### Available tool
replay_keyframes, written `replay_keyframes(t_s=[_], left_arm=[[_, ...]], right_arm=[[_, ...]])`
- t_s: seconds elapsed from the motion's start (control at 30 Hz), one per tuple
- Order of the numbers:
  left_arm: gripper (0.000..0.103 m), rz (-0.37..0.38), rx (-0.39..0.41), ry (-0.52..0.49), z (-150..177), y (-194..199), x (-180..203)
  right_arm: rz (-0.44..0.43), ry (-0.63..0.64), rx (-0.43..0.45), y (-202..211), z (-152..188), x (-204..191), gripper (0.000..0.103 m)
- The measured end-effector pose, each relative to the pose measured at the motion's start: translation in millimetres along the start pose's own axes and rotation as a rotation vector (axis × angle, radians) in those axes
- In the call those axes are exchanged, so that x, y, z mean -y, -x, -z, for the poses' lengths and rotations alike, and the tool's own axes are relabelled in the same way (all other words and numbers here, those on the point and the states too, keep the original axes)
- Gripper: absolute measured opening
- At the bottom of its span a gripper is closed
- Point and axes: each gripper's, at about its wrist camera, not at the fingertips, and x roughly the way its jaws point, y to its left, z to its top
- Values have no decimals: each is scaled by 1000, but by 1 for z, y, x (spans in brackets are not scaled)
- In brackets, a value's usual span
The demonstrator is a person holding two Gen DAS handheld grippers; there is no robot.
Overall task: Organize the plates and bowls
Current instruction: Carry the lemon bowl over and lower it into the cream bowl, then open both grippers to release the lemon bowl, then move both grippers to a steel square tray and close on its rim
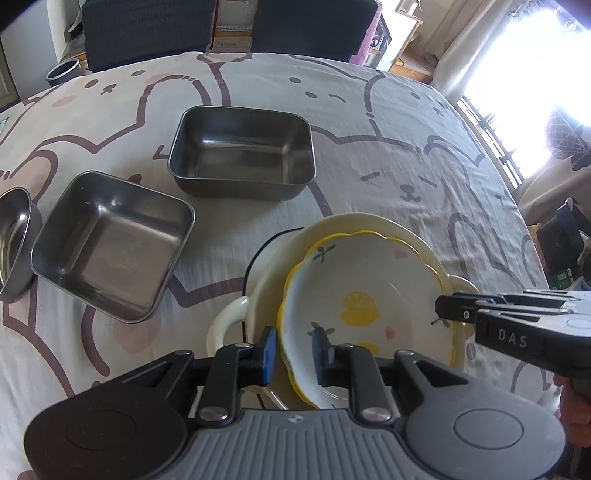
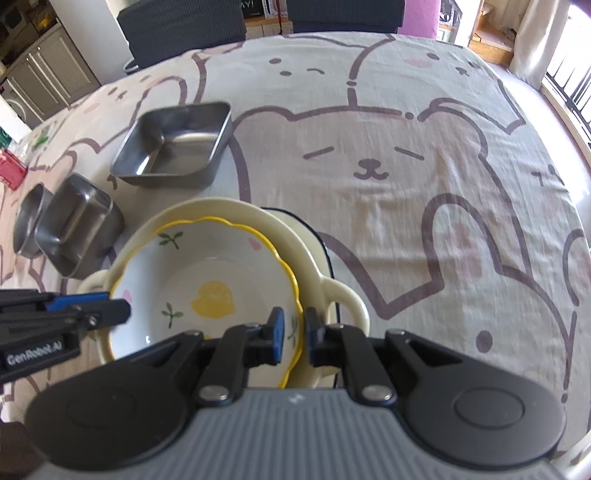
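Note:
A scalloped white bowl with a yellow rim and a yellow fruit print (image 1: 365,295) (image 2: 207,280) sits nested in a cream two-handled dish (image 1: 369,223) (image 2: 236,210). That dish rests on a white dish with a dark rim (image 1: 273,240) (image 2: 310,229). My left gripper (image 1: 295,350) straddles the bowl's near-left rim, its blue pads slightly apart from the rim. My right gripper (image 2: 295,332) straddles the opposite rim with a small gap on each side. Each gripper also shows at the edge of the other's view: the right gripper (image 1: 443,308) and the left gripper (image 2: 118,310).
On the bear-print tablecloth (image 2: 406,166) stand a large steel rectangular tray (image 1: 243,155) (image 2: 173,144), a smaller steel square tray (image 1: 110,243) (image 2: 81,221) and a round steel bowl (image 1: 14,240) (image 2: 29,218). Dark chairs (image 1: 147,29) stand behind the far edge.

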Motion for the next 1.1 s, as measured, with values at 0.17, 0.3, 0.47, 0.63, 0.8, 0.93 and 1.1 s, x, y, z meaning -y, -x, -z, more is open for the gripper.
replay_keyframes(t_s=[0.17,0.3,0.47,0.63,0.8,0.93,1.1], left_arm=[[57,14,18,-17,3,10,2],[79,25,74,-41,5,29,3],[99,-2,228,-72,9,64,-3],[102,-73,362,-96,10,94,-28],[103,-116,462,-31,-7,112,-65],[103,-166,504,-6,-34,107,-91],[103,-140,467,59,-68,80,-117]], right_arm=[[-34,17,25,12,5,0,23],[-57,24,85,28,9,-2,59],[-89,-23,214,54,8,1,77],[-123,-88,348,71,2,-1,103],[-152,-101,429,68,-12,-14,103],[-187,-138,443,53,-32,-27,103],[-139,-164,439,20,-62,-42,103]])
